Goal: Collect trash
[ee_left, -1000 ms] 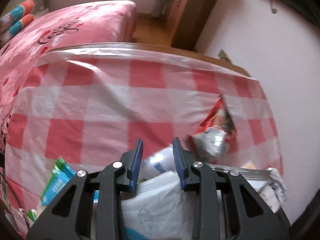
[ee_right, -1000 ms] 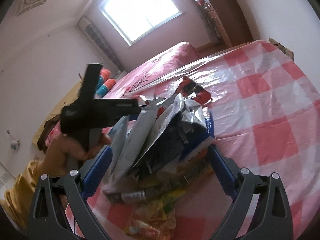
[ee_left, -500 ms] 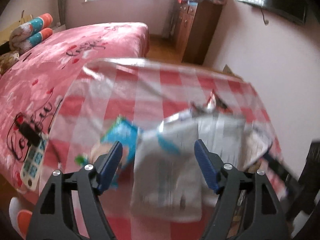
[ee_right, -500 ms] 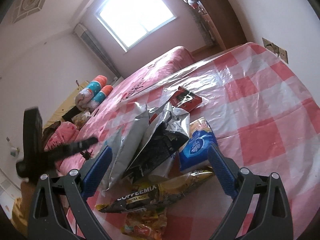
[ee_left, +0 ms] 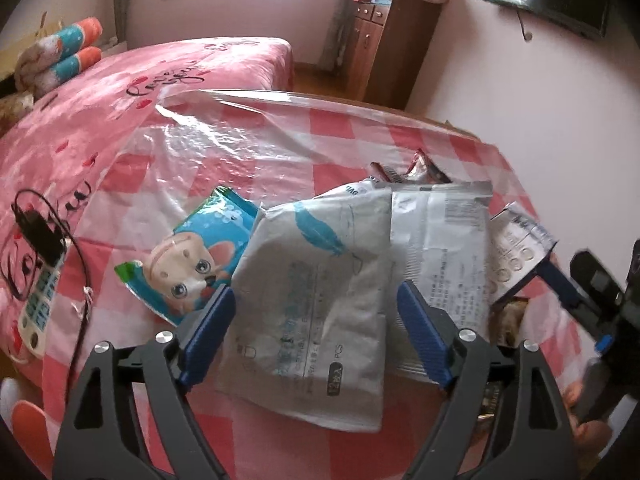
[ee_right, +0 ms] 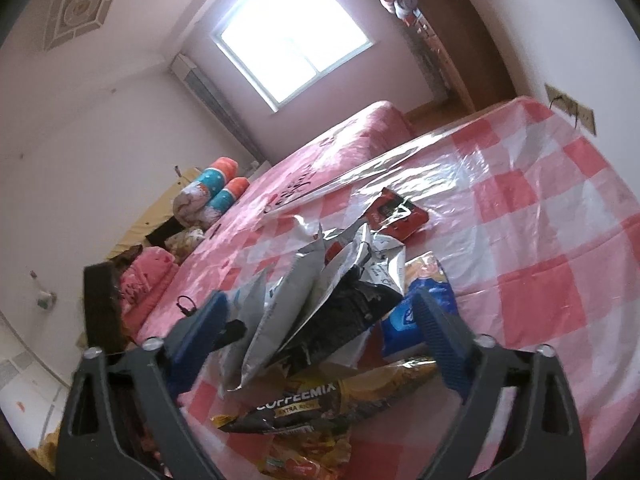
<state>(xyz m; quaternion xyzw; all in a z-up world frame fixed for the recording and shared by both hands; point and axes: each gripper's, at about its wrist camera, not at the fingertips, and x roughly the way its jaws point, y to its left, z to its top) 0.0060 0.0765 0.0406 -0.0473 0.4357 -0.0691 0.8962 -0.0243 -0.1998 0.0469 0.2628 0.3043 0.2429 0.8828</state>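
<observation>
A heap of empty wrappers lies on the red-and-white checked tablecloth [ee_left: 240, 152]. In the left wrist view a white pack with a teal feather [ee_left: 320, 280] lies on top, a silver bag [ee_left: 440, 240] to its right, a blue cartoon-face pack [ee_left: 200, 256] to its left. My left gripper [ee_left: 316, 328] is open above the white pack, holding nothing. In the right wrist view silver bags [ee_right: 320, 292], a blue pack [ee_right: 404, 316], a COFFEEMIX sachet [ee_right: 320, 400] and a red wrapper [ee_right: 396, 216] show. My right gripper [ee_right: 324, 328] is open around the silver bags, not gripping them.
A pink bed [ee_left: 160, 72] lies beyond the table, with a remote [ee_left: 36, 300] and black cable on it. A wooden cabinet [ee_left: 388, 48] stands by the far wall. The right gripper [ee_left: 592, 292] shows at the right edge of the left wrist view.
My left gripper was narrowly shut around the white pack; it has opened, let go and drawn back. The heap has settled onto the table. The right gripper stayed open over it.
</observation>
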